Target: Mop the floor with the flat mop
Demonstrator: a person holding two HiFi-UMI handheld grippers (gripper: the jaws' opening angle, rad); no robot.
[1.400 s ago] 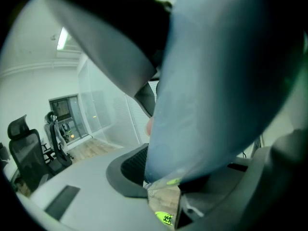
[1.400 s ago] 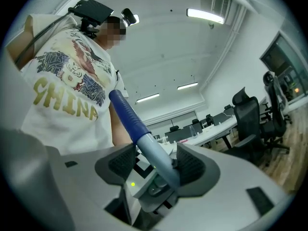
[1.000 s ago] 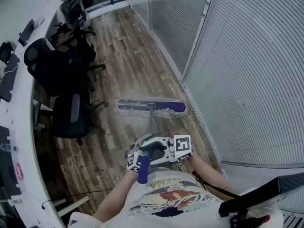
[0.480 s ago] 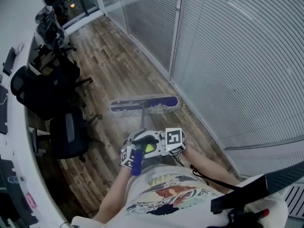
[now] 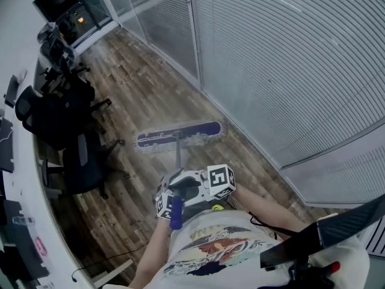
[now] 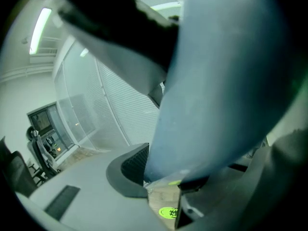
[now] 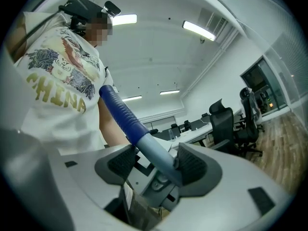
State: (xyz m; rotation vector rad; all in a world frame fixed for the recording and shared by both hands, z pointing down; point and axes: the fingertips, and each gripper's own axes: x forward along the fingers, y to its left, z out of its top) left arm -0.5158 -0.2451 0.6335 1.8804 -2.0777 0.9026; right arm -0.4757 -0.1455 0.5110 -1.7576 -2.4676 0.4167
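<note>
left gripper [image 6: 161, 177] + right gripper [image 7: 156, 165] clamped on mop handle [image 5: 178, 155] | mop head [image 5: 177, 135] flat on floor [image 5: 144, 89] | I'd push evenly, parallel to blinds wall [image 5: 271, 71]

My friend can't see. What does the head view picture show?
Looking down from a person's head: the left gripper and right gripper both clamp the mop handle, and the flat mop head lies on the wooden floor. Black office chairs stand on the left; blinds run along the right.
</note>
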